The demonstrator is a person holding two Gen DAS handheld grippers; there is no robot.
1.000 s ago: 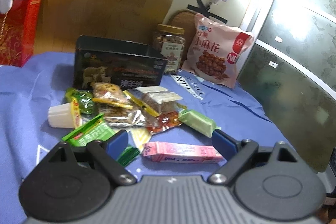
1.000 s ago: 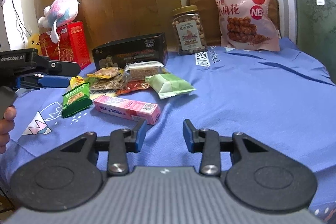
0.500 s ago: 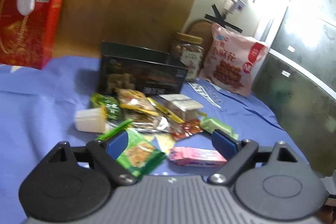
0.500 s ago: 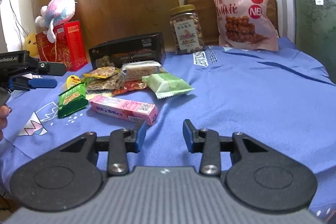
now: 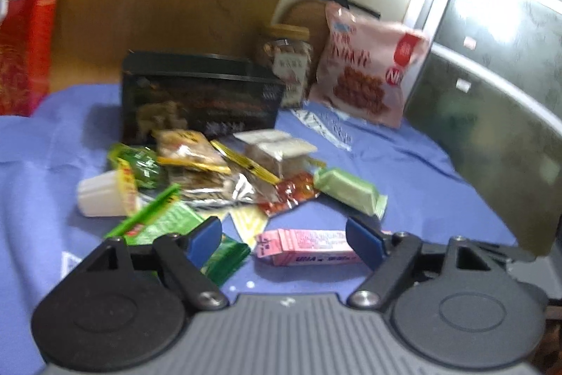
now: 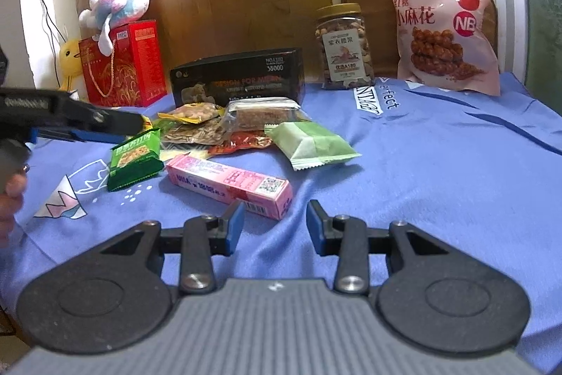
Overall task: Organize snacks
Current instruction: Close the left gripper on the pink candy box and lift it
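My right claw [image 6: 272,224] hangs half open and empty just in front of the pink box [image 6: 230,186], and my left claw [image 5: 283,239], spread wide and also empty, hovers over the green packet [image 5: 165,227] beside that box's left end. Behind the pink box lies the heap of loose snacks [image 6: 224,125], and behind that the open black box [image 6: 239,76]. I judge sorting has barely begun; next I must lower a claw squarely onto one item and close.
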